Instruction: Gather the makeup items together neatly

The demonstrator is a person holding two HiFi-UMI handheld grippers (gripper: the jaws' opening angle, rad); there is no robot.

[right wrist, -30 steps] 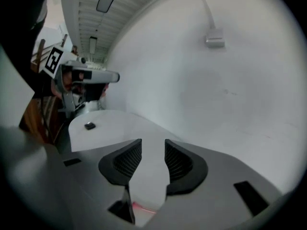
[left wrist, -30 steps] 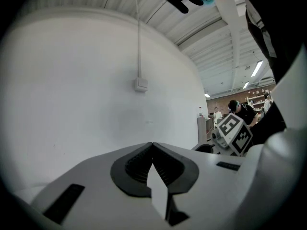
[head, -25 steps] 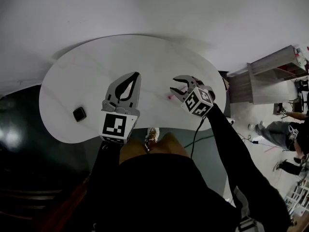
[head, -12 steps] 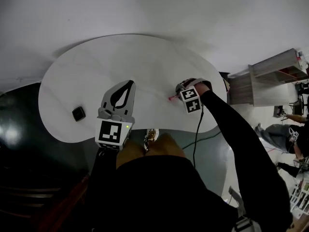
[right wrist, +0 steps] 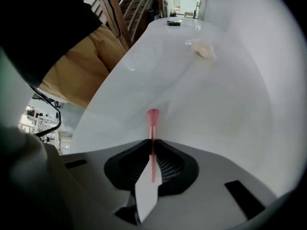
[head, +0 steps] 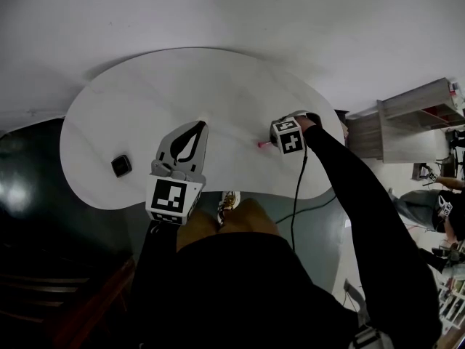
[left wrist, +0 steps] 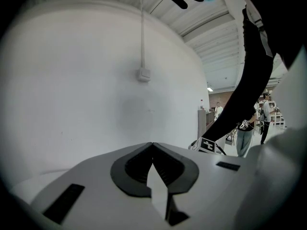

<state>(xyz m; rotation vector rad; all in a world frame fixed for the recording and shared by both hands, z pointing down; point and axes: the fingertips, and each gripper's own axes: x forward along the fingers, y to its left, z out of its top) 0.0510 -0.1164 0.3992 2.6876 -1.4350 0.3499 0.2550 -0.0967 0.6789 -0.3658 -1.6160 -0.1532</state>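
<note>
Right gripper view: the pink makeup brush [right wrist: 152,124] is at the white table [right wrist: 225,109], its handle pinched between the jaws of my right gripper [right wrist: 152,143], which are closing on it; the bristle end pokes out past the tips. I cannot tell whether the brush rests on the table or is just clear of it. Beyond the brush lies a pale beige puff [right wrist: 203,49], and farther beyond, a small black compact [right wrist: 173,23]. Head view: my left gripper [head: 200,124] hangs over the table well left of the brush, jaws pressed together with nothing between them. The compact sits farther left again, near the table's edge.
</note>
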